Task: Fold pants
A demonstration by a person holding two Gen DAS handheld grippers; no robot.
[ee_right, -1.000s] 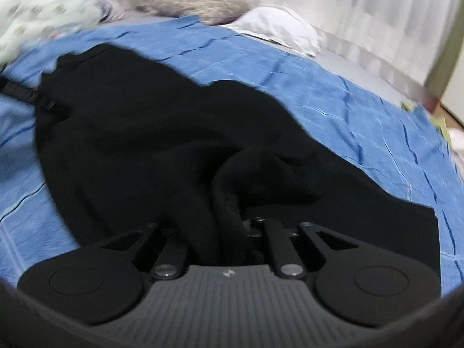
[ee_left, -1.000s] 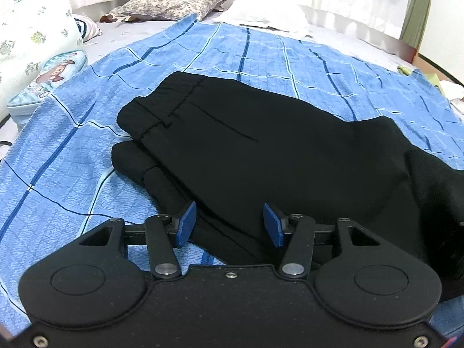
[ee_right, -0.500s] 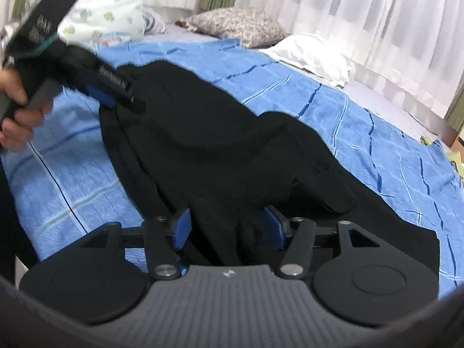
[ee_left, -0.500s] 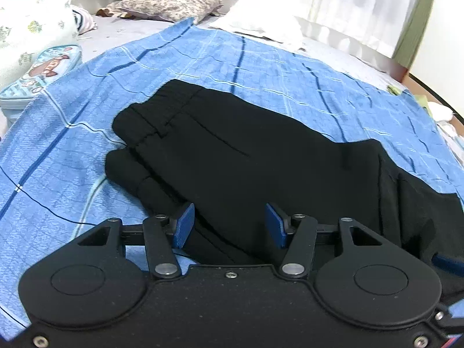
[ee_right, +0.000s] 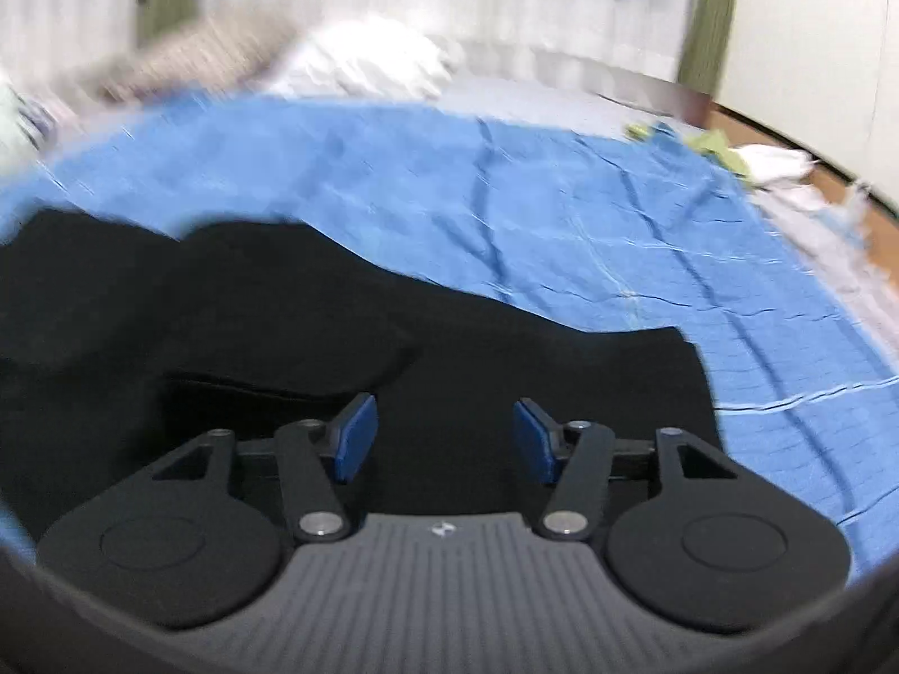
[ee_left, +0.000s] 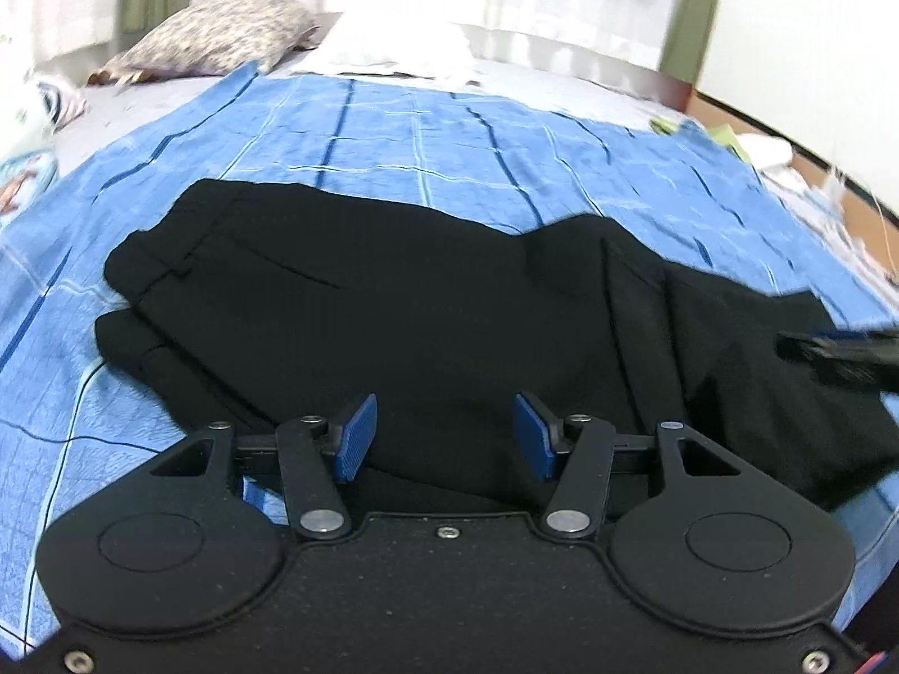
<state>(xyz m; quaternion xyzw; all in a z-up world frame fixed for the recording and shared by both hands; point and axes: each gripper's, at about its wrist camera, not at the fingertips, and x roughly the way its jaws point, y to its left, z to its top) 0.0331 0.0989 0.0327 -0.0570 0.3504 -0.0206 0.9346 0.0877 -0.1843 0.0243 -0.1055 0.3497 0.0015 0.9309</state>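
Lying lower centre in both wrist views, black pants (ee_left: 404,314) spread on a blue checked blanket (ee_left: 427,140) over the bed, waistband at left centre of the left wrist frame, legs trailing to the lower right and doubled into loose folds there.

Looking soft, limp and light: likely draping and sagging wherever lifted, sliding a little over itself, nothing fragile. Probably best pinching through both layers at an edge, such as the waistband corner or the hem end at the right of the frame, rather than mid-panel, where only one layer might come up.

Hovering over the near edge of the cloth, left gripper (ee_left: 444,435) with jaws parted about halfway, nothing between the blue pads. Right gripper (ee_right: 444,435) likewise gaping, jaws having just been opening and now easing back slightly, empty, cloth lying beneath rather than pinched.

Differing from a second ago: bunched fabric then gripped between the right jaws, now released and lying flat; right gripper's tip now showing at the right edge of the left wrist frame; both views swung rightward.
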